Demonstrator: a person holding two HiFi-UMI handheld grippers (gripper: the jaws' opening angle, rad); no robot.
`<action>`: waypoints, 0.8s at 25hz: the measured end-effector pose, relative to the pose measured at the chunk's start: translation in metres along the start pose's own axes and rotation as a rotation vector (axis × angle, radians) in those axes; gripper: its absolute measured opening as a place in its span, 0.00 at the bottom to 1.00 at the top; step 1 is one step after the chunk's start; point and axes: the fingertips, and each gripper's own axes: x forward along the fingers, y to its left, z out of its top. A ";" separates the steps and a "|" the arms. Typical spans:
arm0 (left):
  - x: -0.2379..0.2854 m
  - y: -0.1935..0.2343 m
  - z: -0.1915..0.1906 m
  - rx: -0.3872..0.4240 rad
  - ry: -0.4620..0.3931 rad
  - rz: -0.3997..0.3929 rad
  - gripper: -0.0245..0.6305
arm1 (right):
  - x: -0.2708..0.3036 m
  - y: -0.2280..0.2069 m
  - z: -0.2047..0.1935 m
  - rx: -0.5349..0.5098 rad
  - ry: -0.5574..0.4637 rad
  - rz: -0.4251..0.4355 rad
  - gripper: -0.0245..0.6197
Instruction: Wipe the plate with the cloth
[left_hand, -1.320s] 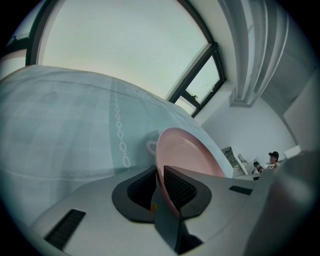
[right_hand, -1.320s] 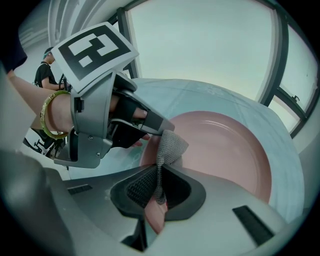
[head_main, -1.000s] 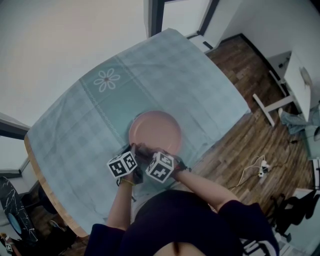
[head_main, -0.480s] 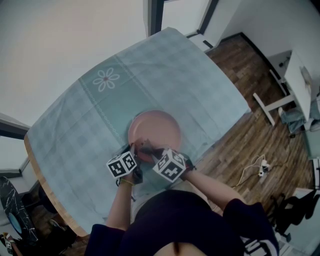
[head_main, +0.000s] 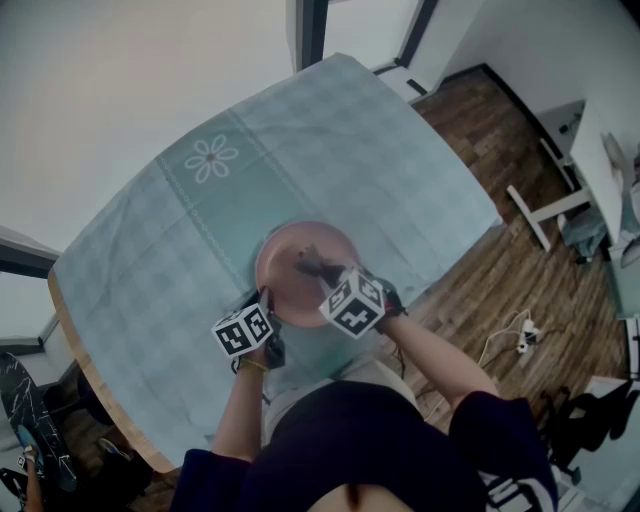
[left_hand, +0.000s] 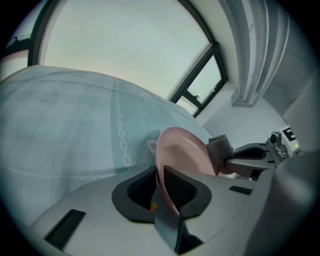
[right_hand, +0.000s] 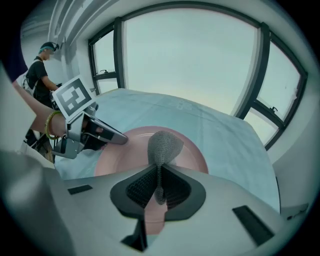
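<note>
Sitting at the near side of the counter (head_main: 150, 270), the pink plate (head_main: 332, 246) is pinched at its rim by the left hand-held gripper (left_hand: 161, 185). Over its middle the grey cloth (right_hand: 165, 145) is clamped in the right hand-held gripper (right_hand: 159, 187). If pressed too hard, the plate could be levered from that thin rim grip and tipped.

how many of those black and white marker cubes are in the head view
2. The left cube is on the left gripper, by the pink plate's near-left rim; the right cube is on the right gripper, over the plate's near-right edge. None looks hidden.
</note>
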 end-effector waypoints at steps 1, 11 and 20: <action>0.000 0.000 0.000 -0.001 0.001 0.001 0.13 | 0.001 -0.006 -0.001 -0.011 0.006 -0.014 0.09; 0.002 0.000 -0.001 -0.004 0.002 0.009 0.13 | 0.015 -0.053 -0.011 -0.129 0.083 -0.100 0.09; 0.003 -0.002 -0.003 -0.004 0.006 0.013 0.13 | 0.029 -0.065 -0.013 -0.190 0.135 -0.103 0.09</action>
